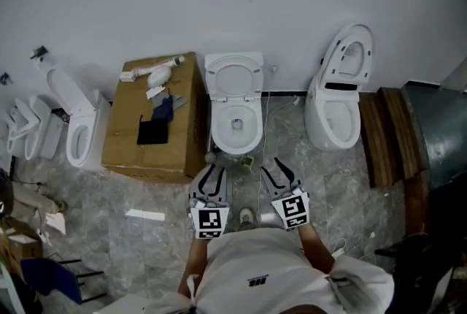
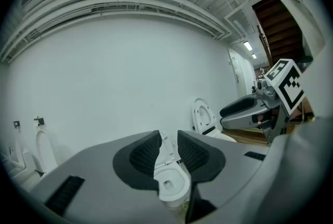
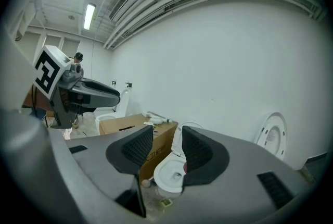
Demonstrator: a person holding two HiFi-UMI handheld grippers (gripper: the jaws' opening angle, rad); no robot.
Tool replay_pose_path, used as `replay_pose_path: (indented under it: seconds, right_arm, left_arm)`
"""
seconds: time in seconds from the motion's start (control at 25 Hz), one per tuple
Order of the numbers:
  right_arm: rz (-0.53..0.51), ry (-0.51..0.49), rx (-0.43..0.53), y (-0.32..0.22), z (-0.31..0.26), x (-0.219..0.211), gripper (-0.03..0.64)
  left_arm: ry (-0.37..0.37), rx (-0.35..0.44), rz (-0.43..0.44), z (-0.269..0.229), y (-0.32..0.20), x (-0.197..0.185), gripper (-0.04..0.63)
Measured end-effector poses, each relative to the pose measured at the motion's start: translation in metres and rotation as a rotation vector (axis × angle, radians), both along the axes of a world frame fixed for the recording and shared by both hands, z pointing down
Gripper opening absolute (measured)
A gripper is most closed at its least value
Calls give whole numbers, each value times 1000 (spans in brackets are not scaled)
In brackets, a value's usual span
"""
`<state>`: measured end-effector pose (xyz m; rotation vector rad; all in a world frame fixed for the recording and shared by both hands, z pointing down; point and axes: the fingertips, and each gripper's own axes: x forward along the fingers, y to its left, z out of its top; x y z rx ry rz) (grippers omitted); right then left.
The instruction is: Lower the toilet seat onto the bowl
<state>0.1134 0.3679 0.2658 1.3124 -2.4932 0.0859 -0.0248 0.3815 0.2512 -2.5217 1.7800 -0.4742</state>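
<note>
A white toilet bowl (image 1: 236,131) stands against the far wall, straight ahead of me on the grey floor. Its seat (image 1: 233,77) is raised and leans back toward the wall. Both grippers hover side by side just short of the bowl's front, touching nothing. My left gripper (image 1: 217,168) is shut and empty; through the thin slit of the left gripper (image 2: 167,152) I see the bowl (image 2: 171,186) and the upright seat (image 2: 165,146). My right gripper (image 1: 273,165) has its jaws a little apart around nothing, and between the jaws of the right gripper (image 3: 167,147) the bowl (image 3: 169,173) shows.
A big cardboard box (image 1: 149,123) with loose parts on top sits tight against the toilet's left. Another toilet (image 1: 336,112) with its lid up stands to the right, more white fixtures (image 1: 80,133) to the left. Wooden planks (image 1: 379,137) lie far right. A small green item (image 1: 246,163) lies at the bowl's foot.
</note>
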Motion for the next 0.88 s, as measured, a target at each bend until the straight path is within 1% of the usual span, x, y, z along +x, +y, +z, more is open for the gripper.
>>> replay_pose_path:
  seconds: [0.32, 0.88]
  right_arm:
    - [-15, 5, 4, -33, 2, 0, 178]
    - [-1, 32, 1, -84, 9, -11, 178]
  left_arm:
    - [-4, -2, -20, 1, -27, -1, 119]
    - [5, -2, -11, 7, -80, -15, 119]
